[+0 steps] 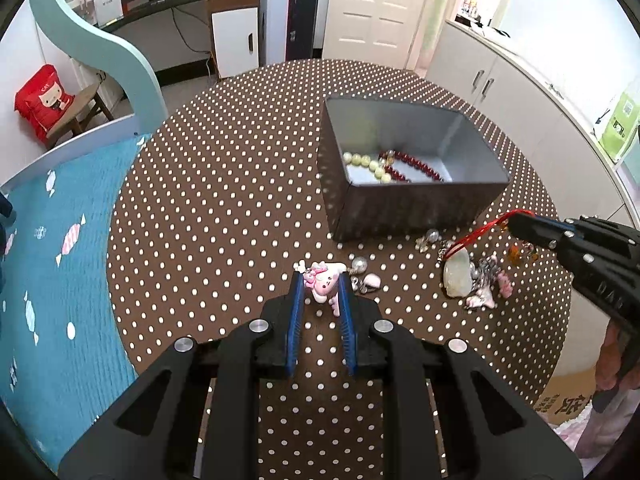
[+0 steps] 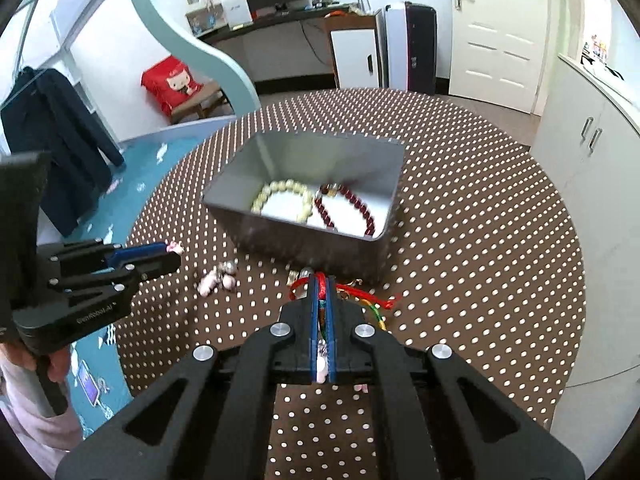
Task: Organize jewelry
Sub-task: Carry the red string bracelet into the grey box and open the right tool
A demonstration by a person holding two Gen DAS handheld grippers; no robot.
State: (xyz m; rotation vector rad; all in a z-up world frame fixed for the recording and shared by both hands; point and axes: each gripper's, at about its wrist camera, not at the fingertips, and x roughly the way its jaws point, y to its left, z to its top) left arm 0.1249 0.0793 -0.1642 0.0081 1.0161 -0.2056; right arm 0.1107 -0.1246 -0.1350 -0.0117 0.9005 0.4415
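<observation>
My left gripper (image 1: pixel 322 280) is shut on a pink cartoon charm (image 1: pixel 325 285), held just above the dotted table. It also shows in the right wrist view as the left gripper (image 2: pixel 174 255) with the pink charm (image 2: pixel 175 246) at its tip. My right gripper (image 2: pixel 322 285) is shut on a red cord (image 2: pixel 300 285). From the left wrist view the right gripper (image 1: pixel 511 222) pulls the red cord (image 1: pixel 476 234) taut up from a pale jade pendant (image 1: pixel 458 278). The open grey tin (image 1: pixel 400 206) (image 2: pixel 304 240) holds a cream bead bracelet (image 2: pixel 284 196) and a red bead bracelet (image 2: pixel 348 210).
Loose charms and pendants (image 1: pixel 486 284) lie in a heap in front of the tin, with more small pieces (image 2: pixel 218 280) between the grippers. The round brown polka-dot table (image 1: pixel 224 200) borders a blue patterned bed cover (image 1: pixel 60 264) on the left and white cabinets (image 1: pixel 520 92) on the right.
</observation>
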